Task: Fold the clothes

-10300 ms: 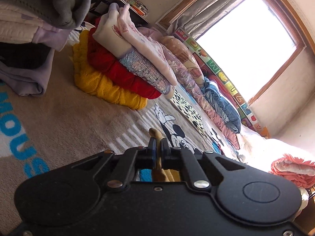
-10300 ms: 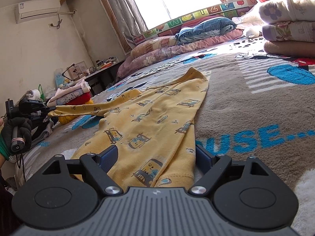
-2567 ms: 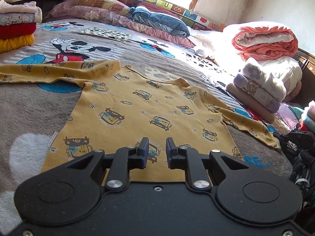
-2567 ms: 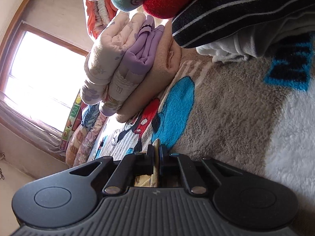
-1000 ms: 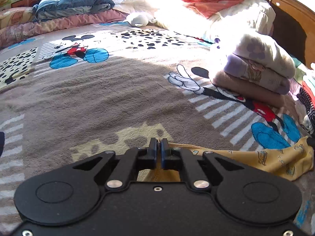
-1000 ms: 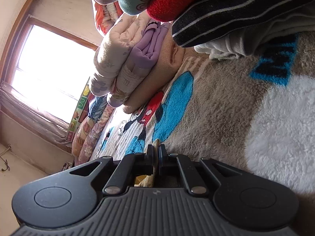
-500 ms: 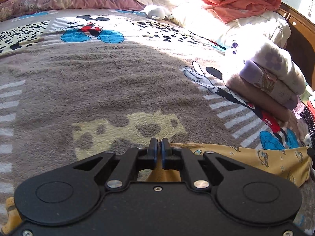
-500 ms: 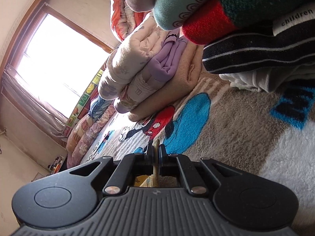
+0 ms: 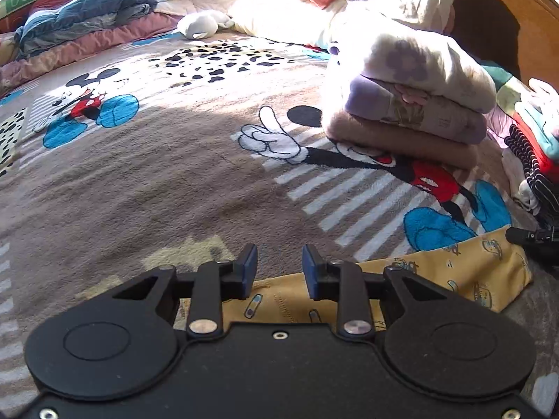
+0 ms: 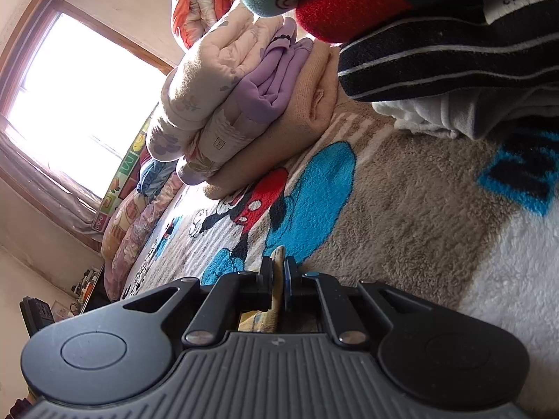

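The yellow printed shirt (image 9: pixel 454 272) lies bunched on the Mickey Mouse blanket (image 9: pixel 157 181), running from under my left gripper to the right edge of the left wrist view. My left gripper (image 9: pixel 279 266) hovers just above it. Its jaws are opening, and the blue pads (image 9: pixel 249 265) stand apart and press on nothing. At the far right my right gripper (image 9: pixel 513 234) holds the shirt's end. In the right wrist view a fold of the shirt (image 10: pixel 278 256) stands pinched in the right gripper (image 10: pixel 277 272), whose jaws are starting to part.
A folded pile of white floral, lilac and tan items (image 9: pixel 412 104) sits just beyond the shirt. Dark striped and red garments (image 10: pixel 454 52) loom close over the right gripper. Pillows and quilts (image 9: pixel 87 14) line the far side below the window (image 10: pixel 70 97). A wooden headboard (image 9: pixel 496 17) stands at the right.
The left gripper's jaws have come apart and let go of the yellow fabric, and the gripper has shifted towards the folded pile. The right gripper stays put on the shirt.
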Action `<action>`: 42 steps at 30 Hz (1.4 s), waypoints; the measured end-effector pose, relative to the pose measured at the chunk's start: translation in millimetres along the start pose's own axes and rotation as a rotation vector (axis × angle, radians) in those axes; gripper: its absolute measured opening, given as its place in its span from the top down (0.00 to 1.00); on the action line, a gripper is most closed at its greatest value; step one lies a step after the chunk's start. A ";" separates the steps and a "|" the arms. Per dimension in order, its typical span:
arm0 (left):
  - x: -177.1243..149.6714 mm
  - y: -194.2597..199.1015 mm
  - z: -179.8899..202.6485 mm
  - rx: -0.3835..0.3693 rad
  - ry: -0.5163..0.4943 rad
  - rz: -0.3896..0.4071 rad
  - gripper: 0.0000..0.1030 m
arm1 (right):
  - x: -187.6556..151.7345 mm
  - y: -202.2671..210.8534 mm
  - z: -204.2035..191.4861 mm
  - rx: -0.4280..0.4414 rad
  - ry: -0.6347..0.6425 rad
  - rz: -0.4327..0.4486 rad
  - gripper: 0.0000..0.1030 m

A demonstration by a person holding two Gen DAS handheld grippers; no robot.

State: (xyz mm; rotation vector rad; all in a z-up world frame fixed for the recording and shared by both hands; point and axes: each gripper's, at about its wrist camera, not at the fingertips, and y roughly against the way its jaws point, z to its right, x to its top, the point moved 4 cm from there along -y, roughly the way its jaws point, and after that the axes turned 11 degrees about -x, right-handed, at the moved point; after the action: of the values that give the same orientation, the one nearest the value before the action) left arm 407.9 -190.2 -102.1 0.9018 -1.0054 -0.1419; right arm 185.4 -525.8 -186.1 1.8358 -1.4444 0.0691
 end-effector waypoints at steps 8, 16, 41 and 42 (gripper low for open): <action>-11.6 -29.8 1.5 -0.075 -0.042 -0.139 0.74 | 0.8 -2.1 1.5 -0.002 -0.008 -0.010 0.91; -3.0 -38.9 3.8 -0.108 -0.137 -0.200 0.73 | 2.1 -3.6 1.6 0.002 -0.016 -0.020 0.91; -2.6 -37.7 -0.3 -0.028 -0.157 -0.043 0.89 | 10.3 -11.7 -6.0 -0.030 0.015 0.007 0.93; 0.1 -32.7 -1.0 -0.007 -0.145 -0.018 0.89 | 10.1 -13.0 -5.6 -0.037 0.015 0.007 0.93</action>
State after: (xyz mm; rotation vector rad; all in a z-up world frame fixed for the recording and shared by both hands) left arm 418.1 -210.7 -125.5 0.9040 -1.1305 -0.2288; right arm 202.2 -529.9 -184.4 1.7964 -1.4326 0.0591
